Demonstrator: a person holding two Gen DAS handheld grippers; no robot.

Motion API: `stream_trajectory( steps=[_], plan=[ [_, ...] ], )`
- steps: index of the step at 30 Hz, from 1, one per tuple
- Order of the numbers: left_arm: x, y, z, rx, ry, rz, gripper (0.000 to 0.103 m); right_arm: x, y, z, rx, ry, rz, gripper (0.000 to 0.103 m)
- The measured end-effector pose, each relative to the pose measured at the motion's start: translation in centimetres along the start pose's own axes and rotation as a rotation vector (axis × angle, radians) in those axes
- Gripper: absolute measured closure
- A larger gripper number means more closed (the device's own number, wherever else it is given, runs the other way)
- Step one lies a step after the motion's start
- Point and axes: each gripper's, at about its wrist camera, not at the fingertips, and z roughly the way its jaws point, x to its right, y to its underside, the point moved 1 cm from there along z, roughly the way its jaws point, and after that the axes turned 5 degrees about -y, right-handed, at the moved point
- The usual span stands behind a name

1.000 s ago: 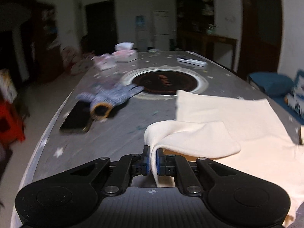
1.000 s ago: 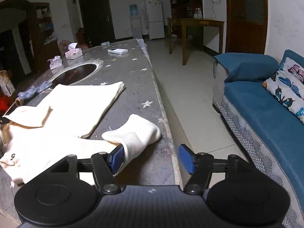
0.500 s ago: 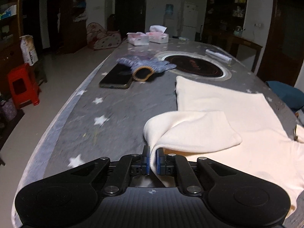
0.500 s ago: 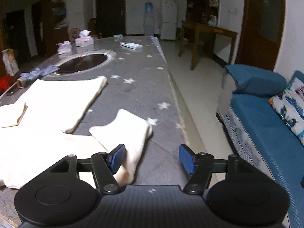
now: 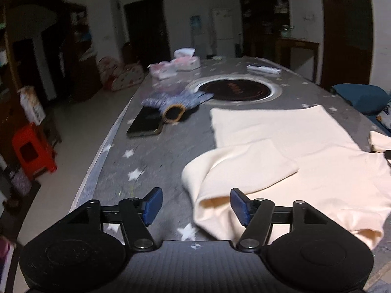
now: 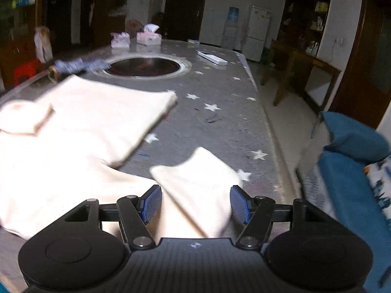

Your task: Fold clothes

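Table: long grey table with white star print [image 5: 156, 146], its near edge curving off to the left; a round dark cooktop ringed in metal [image 5: 235, 90] is set into its middle.
Room: dim, with a dark door, a white fridge [image 6: 257, 33] and a water dispenser at the far wall, a wooden side table on the right, a blue sofa [image 6: 352, 171] beside the table, and a red plastic stool [image 5: 33, 150] on the floor to the left.
Garment: cream long-sleeved top [image 5: 293, 146] lies flat on the table, one sleeve folded over its body.
Around: black phone [image 5: 145, 124], blue-white knit glove [image 5: 176, 103] partly on it, two tissue packs [image 5: 174, 66], white remote [image 6: 211, 57].
Left gripper [image 5: 195, 205]: jaws spread, empty, the folded sleeve's bend just ahead.
Right gripper [image 6: 195, 204]: jaws spread, the other sleeve's cuff [image 6: 195, 185] lying between them.
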Motion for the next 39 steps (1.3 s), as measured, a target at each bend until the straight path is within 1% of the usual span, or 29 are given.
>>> stream_trajectory(
  steps=[2, 3, 7, 11, 14, 16, 19, 23, 25, 26, 27, 28, 30, 32, 36, 37, 38, 39],
  plan=[
    [0.7, -0.4, 0.0, 0.013, 0.020, 0.020, 0.032, 0.3, 0.3, 0.3, -0.003, 0.059, -0.013, 0.039],
    [1.0, -0.6, 0.0, 0.019, 0.030, 0.030, 0.032, 0.9, 0.5, 0.3, 0.001, 0.085, 0.005, 0.039],
    [2.3, -1.3, 0.0, 0.042, 0.069, 0.070, 0.032, 4.0, 1.5, -0.4, 0.010, 0.190, 0.136, 0.038],
    [4.0, -1.6, 1.0, 0.038, 0.107, 0.103, 0.032, 7.1, 3.2, -1.2, 0.002, 0.247, 0.249, 0.033],
    [5.2, -1.7, 1.9, 0.029, 0.130, 0.131, 0.032, 9.2, 4.3, -1.9, -0.004, 0.283, 0.324, 0.033],
    [5.8, -1.7, 2.4, 0.024, 0.143, 0.146, 0.032, 10.0, 4.7, -2.3, -0.002, 0.295, 0.345, 0.033],
    [6.8, -1.7, 3.1, 0.020, 0.153, 0.173, 0.032, 10.0, 4.5, -2.6, 0.013, 0.270, 0.348, 0.031],
    [7.9, -1.9, 4.2, 0.013, 0.171, 0.192, 0.032, 8.1, 3.4, -2.6, 0.042, 0.199, 0.300, 0.019],
    [8.3, -2.1, 4.8, 0.008, 0.176, 0.193, 0.033, 6.8, 2.8, -2.4, 0.052, 0.148, 0.269, 0.017],
    [8.5, -2.1, 5.0, 0.005, 0.178, 0.193, 0.033, 6.2, 2.5, -2.2, 0.054, 0.126, 0.255, 0.015],
    [8.7, -2.2, 5.3, 0.002, 0.180, 0.194, 0.034, 5.7, 2.2, -2.1, 0.053, 0.113, 0.243, 0.010],
    [8.8, -2.1, 5.6, -0.001, 0.179, 0.197, 0.034, 5.1, 1.9, -1.9, 0.052, 0.099, 0.232, 0.009],
    [9.2, -1.8, 6.1, -0.002, 0.167, 0.210, 0.034, 4.0, 1.4, -1.5, 0.049, 0.071, 0.209, 0.006],
    [9.3, -1.7, 6.1, 0.018, 0.148, 0.212, 0.039, 2.9, 0.9, -1.1, 0.046, 0.043, 0.186, 0.003],
    [9.1, -1.5, 6.3, 0.050, 0.090, 0.200, 0.041, 1.8, 0.8, -0.4, 0.029, 0.013, 0.175, 0.001],
    [8.9, -1.5, 6.3, 0.059, 0.076, 0.197, 0.050, 1.7, 0.9, -0.2, 0.023, 0.011, 0.175, 0.001],
    [8.8, -1.5, 6.2, 0.067, 0.065, 0.196, 0.056, 1.6, 1.0, 0.0, 0.017, 0.009, 0.176, 0.001],
    [8.6, -1.6, 6.2, 0.074, 0.054, 0.195, 0.065, 1.5, 1.1, 0.2, 0.011, 0.007, 0.177, 0.000]
  ],
)
